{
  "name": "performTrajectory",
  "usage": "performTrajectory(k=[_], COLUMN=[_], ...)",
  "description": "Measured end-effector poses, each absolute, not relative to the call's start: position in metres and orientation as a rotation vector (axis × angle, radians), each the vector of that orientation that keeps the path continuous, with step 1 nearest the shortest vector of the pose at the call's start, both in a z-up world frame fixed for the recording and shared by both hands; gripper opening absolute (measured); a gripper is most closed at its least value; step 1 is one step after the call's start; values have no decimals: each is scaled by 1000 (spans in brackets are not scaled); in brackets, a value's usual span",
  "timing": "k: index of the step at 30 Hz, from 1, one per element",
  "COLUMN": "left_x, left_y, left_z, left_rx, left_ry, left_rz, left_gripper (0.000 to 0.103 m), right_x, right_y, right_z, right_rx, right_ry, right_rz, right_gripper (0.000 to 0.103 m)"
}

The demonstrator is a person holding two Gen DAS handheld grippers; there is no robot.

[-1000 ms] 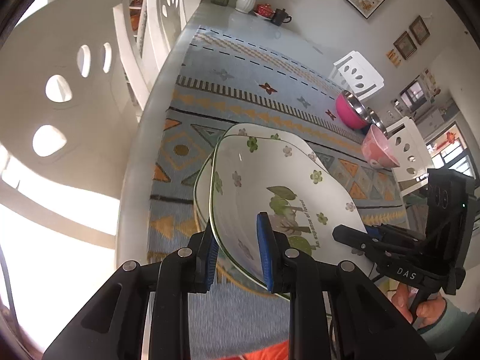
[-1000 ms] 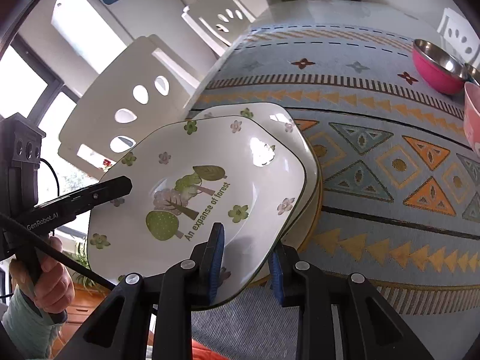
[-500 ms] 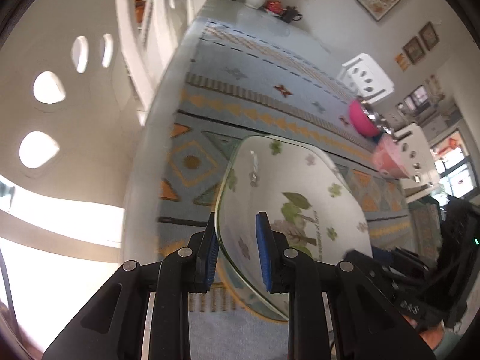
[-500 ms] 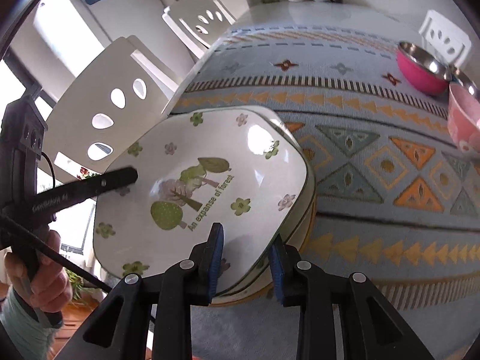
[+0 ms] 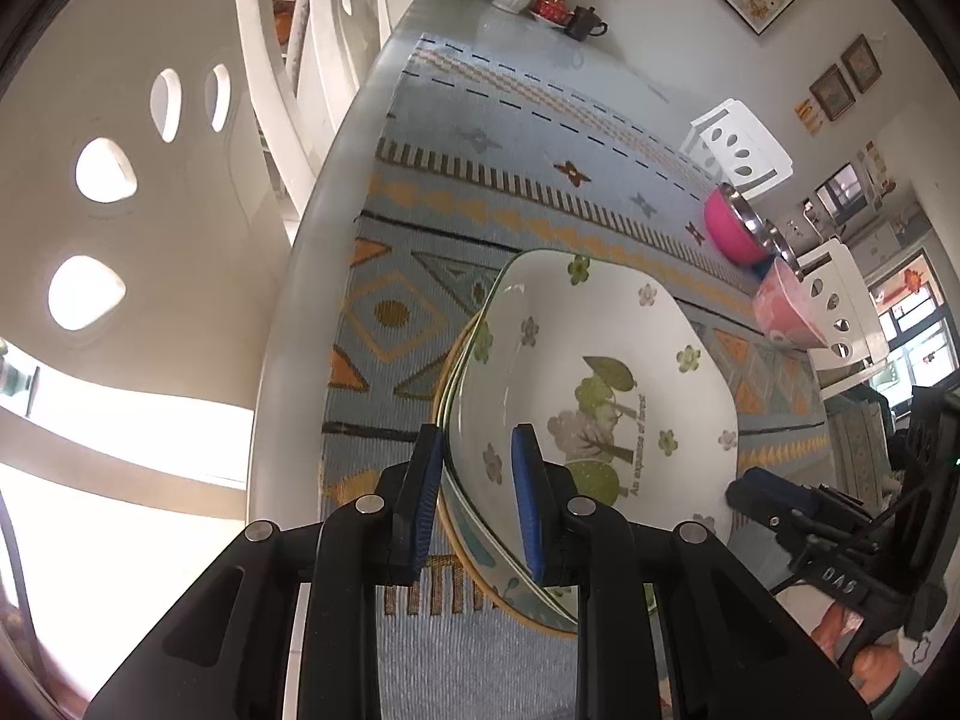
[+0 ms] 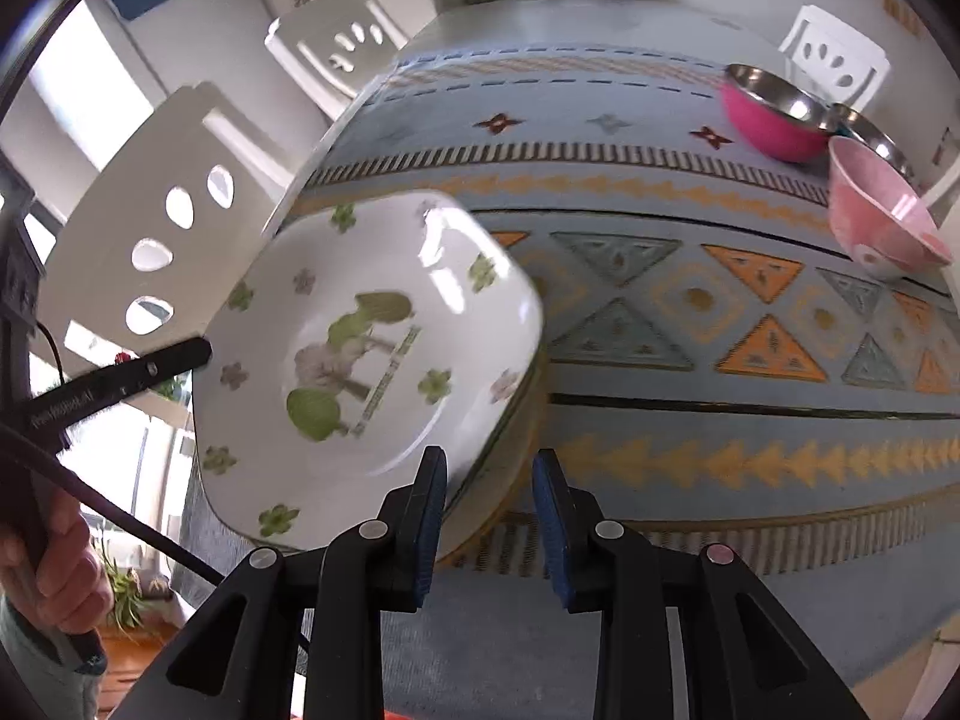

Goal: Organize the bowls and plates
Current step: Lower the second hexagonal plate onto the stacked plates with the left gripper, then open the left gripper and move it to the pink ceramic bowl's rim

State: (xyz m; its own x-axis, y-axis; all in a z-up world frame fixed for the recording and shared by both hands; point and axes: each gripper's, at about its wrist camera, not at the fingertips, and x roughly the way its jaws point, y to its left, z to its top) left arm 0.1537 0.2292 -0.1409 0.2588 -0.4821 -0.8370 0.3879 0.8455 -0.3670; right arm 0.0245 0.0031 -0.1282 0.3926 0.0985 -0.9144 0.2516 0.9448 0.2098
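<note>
A white square plate with tree and flower print (image 5: 600,384) rests on top of a stack of similar plates (image 5: 456,552) on the patterned mat. My left gripper (image 5: 477,504) straddles the plate's near rim, jaws parted a little with a gap showing around the rim. In the right wrist view the same plate (image 6: 360,348) looks blurred. My right gripper (image 6: 489,516) has its jaws apart around the stack's edge (image 6: 516,420), with a wide gap on the right pad's side.
A hot-pink steel-lined bowl (image 6: 774,114) and a pale pink bowl (image 6: 882,228) stand at the far right of the mat. White chairs (image 6: 150,222) line the table's left side. A vase, red dish and dark teapot (image 5: 564,6) sit at the far end.
The plate has come down from a tilted, lifted position onto the stack. Both grippers' jaws have widened around its rim, the right one most.
</note>
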Motion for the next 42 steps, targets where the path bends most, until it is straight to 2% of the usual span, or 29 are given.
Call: performTrajectory(k=[13, 21, 24, 26, 36, 38, 40, 42], left_x=[148, 148, 145, 144, 147, 147, 147, 144], left_y=[234, 242, 240, 237, 194, 175, 148, 122], left_z=[-128, -73, -45, -30, 26, 36, 44, 46], left_rx=[-93, -154, -147, -144, -144, -142, -115, -74], left_ry=[1154, 1055, 984, 951, 833, 824, 825, 820], left_rz=[-574, -600, -628, -652, -749, -778, -817, -831], left_gripper=[20, 22, 22, 22, 25, 28, 37, 40], right_x=[23, 23, 19, 16, -1, 0, -2, -3], right_y=[-6, -18, -23, -25, -44, -63, -82, -107], right_z=[-117, -68, -42, -27, 1, 6, 11, 16], right_rx=[400, 357, 341, 341, 408, 440, 472, 499], right_ry=[1151, 1022, 950, 907, 863, 854, 834, 810], right_rz=[-95, -133, -157, -161, -162, -177, -182, -214], right_gripper=[31, 32, 41, 52, 52, 52, 52, 52])
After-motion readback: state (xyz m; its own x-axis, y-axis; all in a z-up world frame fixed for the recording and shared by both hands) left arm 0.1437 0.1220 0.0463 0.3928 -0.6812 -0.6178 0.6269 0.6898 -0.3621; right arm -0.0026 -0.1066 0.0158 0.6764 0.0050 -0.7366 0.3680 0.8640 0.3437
